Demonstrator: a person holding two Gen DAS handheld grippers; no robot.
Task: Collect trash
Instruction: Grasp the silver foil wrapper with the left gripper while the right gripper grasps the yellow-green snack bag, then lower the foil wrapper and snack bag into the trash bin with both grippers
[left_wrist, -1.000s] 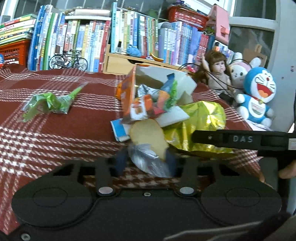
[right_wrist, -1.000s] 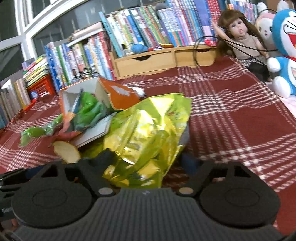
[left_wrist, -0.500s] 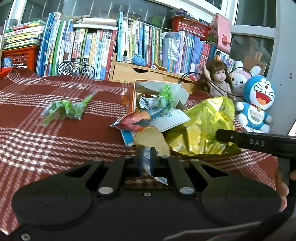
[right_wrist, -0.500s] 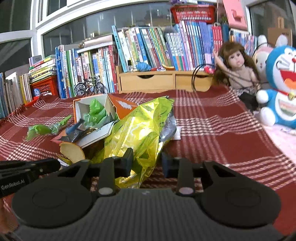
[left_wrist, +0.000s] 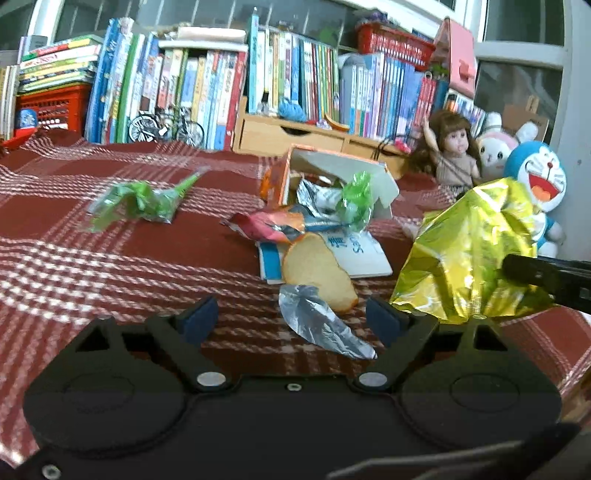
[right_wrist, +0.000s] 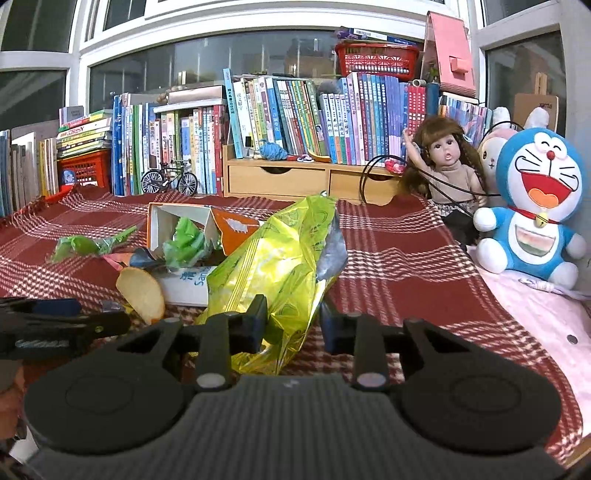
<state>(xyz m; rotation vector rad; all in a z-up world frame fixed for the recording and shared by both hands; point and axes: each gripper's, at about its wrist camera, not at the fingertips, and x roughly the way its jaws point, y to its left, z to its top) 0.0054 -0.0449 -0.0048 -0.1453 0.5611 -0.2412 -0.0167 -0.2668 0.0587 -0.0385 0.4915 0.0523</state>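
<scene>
My left gripper (left_wrist: 291, 319) stands wide, its jaws still opening. A crumpled silver wrapper (left_wrist: 321, 325) lies on the cloth between them, untouched. Just beyond it lies a bread slice (left_wrist: 314, 269), then a white booklet (left_wrist: 354, 254), a red-orange wrapper (left_wrist: 266, 227) and an open orange box (left_wrist: 295, 177) stuffed with wrappers. A green wrapper (left_wrist: 140, 201) lies alone to the left. My right gripper (right_wrist: 291, 321) is shut on a yellow foil bag (right_wrist: 280, 266), which hangs lifted off the cloth at the right of the left wrist view (left_wrist: 465, 251).
The red plaid cloth (right_wrist: 399, 258) covers the table. Along the back stand rows of books (right_wrist: 295, 118), a wooden drawer unit (right_wrist: 310, 181) and a toy bicycle (right_wrist: 166, 181). A doll (right_wrist: 443, 162) and a blue plush cat (right_wrist: 535, 206) sit at the right.
My left gripper closed on the silver wrapper, then opened wide and left it on the cloth. My right gripper closed on the yellow bag and raised it.
</scene>
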